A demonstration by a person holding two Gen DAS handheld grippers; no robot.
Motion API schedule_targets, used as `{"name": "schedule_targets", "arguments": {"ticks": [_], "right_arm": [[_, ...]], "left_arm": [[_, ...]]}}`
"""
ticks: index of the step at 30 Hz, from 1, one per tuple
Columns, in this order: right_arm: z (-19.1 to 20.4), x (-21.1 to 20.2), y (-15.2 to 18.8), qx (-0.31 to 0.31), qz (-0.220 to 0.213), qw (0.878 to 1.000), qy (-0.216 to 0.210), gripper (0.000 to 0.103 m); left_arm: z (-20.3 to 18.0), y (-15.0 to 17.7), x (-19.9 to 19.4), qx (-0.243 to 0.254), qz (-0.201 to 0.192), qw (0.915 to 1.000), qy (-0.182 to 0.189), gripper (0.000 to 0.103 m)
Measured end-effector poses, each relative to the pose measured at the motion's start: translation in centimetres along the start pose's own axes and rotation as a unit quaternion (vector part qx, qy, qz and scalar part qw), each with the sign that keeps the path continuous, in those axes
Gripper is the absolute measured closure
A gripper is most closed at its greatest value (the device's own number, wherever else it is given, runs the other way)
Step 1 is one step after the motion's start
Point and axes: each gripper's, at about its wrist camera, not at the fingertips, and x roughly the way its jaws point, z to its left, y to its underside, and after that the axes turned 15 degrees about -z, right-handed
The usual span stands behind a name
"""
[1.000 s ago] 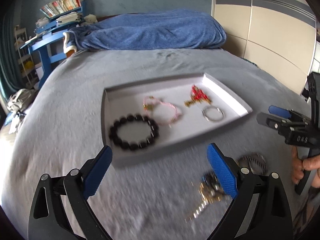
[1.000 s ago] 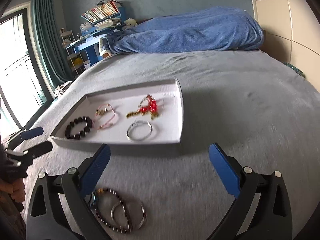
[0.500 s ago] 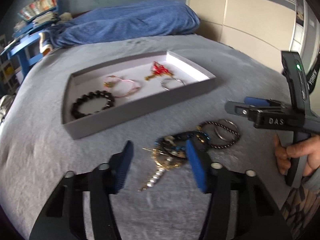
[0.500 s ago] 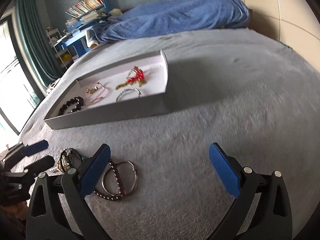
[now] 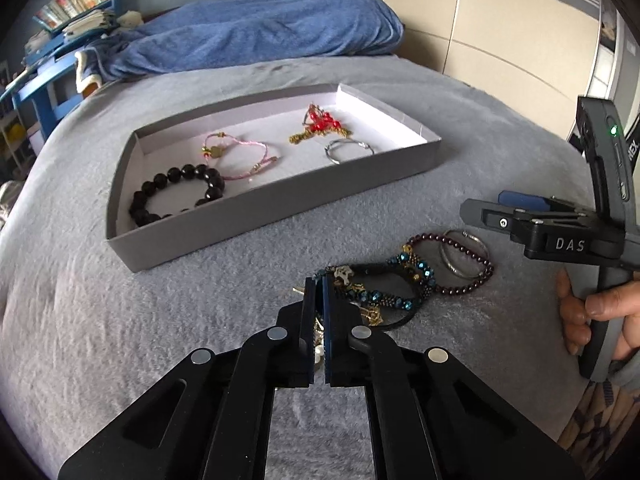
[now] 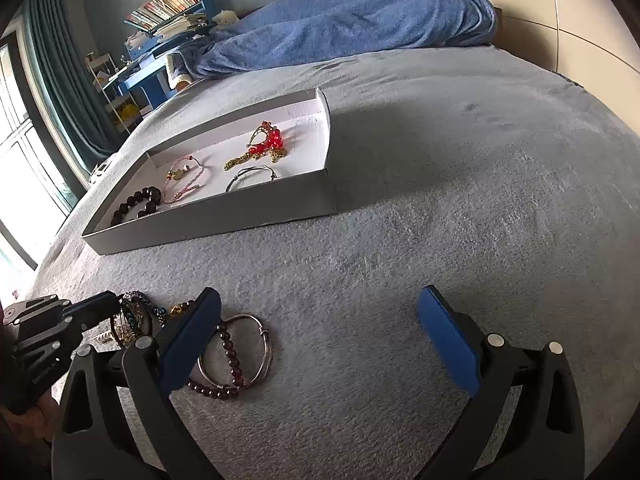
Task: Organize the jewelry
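- Left wrist view: the left claw [image 5: 317,286] is clenched at the near edge of the jewelry pile [image 5: 376,292] on the bed [image 5: 120,340]; likely nipping a strand, though its grip is hidden.
- Right claw [image 6: 320,332] hovers released, the pile to its left, probably waiting its turn.
- Pile's long axis runs rightward from the left claw's tips toward the garnet bracelet [image 5: 464,264].
- Tray [image 5: 248,224] lies ahead, holding sorted pieces.
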Motion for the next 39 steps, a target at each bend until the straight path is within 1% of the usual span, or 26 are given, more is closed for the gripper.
{"name": "schedule_targets", "arguments": {"ticks": [5, 9, 13, 19, 21, 23, 24, 25, 27, 29, 31, 32, 33, 34, 35, 37, 39], "right_arm": [[0.2, -0.3, 0.0, -0.005, -0.007, 1.000, -0.005, 0.006], [0.7, -0.6, 0.1, -0.013, -0.011, 1.000, -0.011, 0.006], [1.4, -0.9, 0.4, -0.029, -0.013, 0.999, -0.016, 0.006], [3.5, -1.4, 0.9, -0.080, -0.018, 0.996, -0.022, 0.006], [4.2, -1.5, 1.1, -0.099, -0.018, 0.995, -0.026, 0.007], [4.6, -1.5, 1.2, -0.111, -0.016, 0.993, -0.029, 0.012], [4.7, -1.5, 1.3, -0.115, -0.015, 0.993, -0.029, 0.017], [4.7, -1.5, 1.4, -0.116, -0.013, 0.993, -0.028, 0.019], [4.6, -1.6, 1.5, -0.114, -0.012, 0.993, -0.027, 0.019], [4.4, -1.7, 1.4, -0.110, -0.014, 0.993, -0.027, 0.022], [4.4, -1.6, 1.5, -0.110, -0.012, 0.994, -0.024, 0.034], [4.4, -1.6, 1.5, -0.110, -0.011, 0.994, -0.024, 0.037], [4.4, -1.5, 1.5, -0.111, -0.011, 0.993, -0.023, 0.043], [4.5, -1.5, 1.5, -0.113, -0.009, 0.993, -0.024, 0.047], [4.6, -1.4, 1.6, -0.115, -0.009, 0.993, -0.024, 0.048], [4.8, -1.4, 1.6, -0.120, -0.008, 0.992, -0.027, 0.057], [5.1, -1.4, 1.8, -0.128, -0.006, 0.991, -0.032, 0.062]], "left_arm": [[1.3, -0.8, -1.6, -0.016, -0.028, 0.9994, -0.007, 0.100], [3.0, -1.3, -2.6, -0.030, -0.036, 0.9987, -0.020, 0.099], [5.2, -0.6, -3.0, -0.045, -0.018, 0.9980, -0.042, 0.099], [7.2, 1.0, -2.6, -0.062, 0.023, 0.9950, -0.075, 0.099], [7.4, 1.6, -2.3, -0.064, 0.036, 0.9942, -0.078, 0.099], [7.5, 1.9, -2.0, -0.065, 0.041, 0.9938, -0.080, 0.099], [7.5, 2.0, -2.0, -0.067, 0.042, 0.9937, -0.080, 0.097], [7.5, 2.0, -1.9, -0.069, 0.042, 0.9936, -0.079, 0.095], [7.6, 2.1, -1.9, -0.070, 0.040, 0.9932, -0.084, 0.088], [7.6, 2.2, -1.8, -0.071, 0.039, 0.9931, -0.085, 0.086], [7.7, 2.3, -1.6, -0.071, 0.037, 0.9931, -0.085, 0.085], [7.7, 2.3, -1.5, -0.071, 0.037, 0.9931, -0.085, 0.084], [7.7, 2.3, -1.5, -0.069, 0.036, 0.9932, -0.086, 0.083], [7.6, 2.2, -1.4, -0.068, 0.036, 0.9933, -0.087, 0.083], [7.6, 2.3, -1.3, -0.066, 0.035, 0.9933, -0.087, 0.081], [7.4, 2.3, -1.2, -0.062, 0.035, 0.9936, -0.088, 0.079], [7.4, 2.2, -1.1, -0.059, 0.035, 0.9937, -0.089, 0.077]]}}
